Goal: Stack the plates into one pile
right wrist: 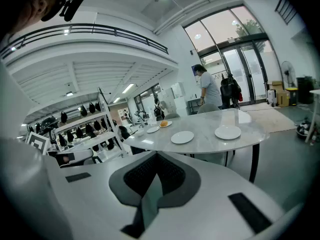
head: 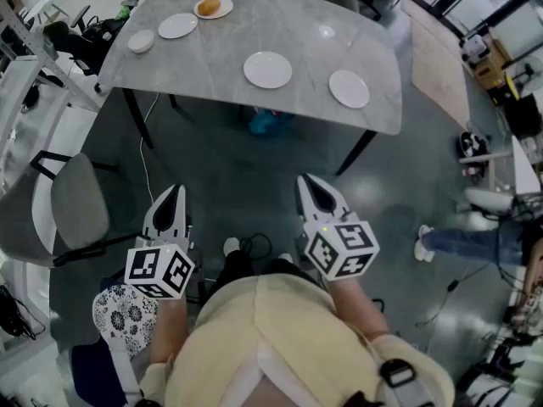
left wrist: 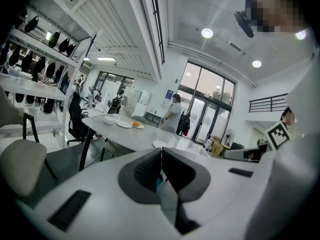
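Observation:
Several white plates lie spread over a grey marble table (head: pixel 322 32): one (head: pixel 267 69) near the front middle, one (head: pixel 349 88) at the front right, one (head: pixel 177 25) at the far left. Another plate (head: pixel 213 8) carries a bread roll, and a small white dish (head: pixel 141 41) sits at the left edge. Both grippers hang low in front of the table, well short of it, holding nothing. The left gripper (head: pixel 175 192) (left wrist: pixel 161 151) has its jaws together. The right gripper (head: pixel 309 181) (right wrist: pixel 156 155) is shut too, and past it I see two plates (right wrist: pixel 182 137) (right wrist: pixel 227 132).
A grey chair (head: pixel 81 202) stands at my left, beside the left gripper. Something blue (head: pixel 270 123) lies under the table. A wooden-topped table (head: pixel 439 58) and someone's legs (head: pixel 462 240) are at the right. A person (right wrist: pixel 207 91) stands beyond the table; shelves line the left wall.

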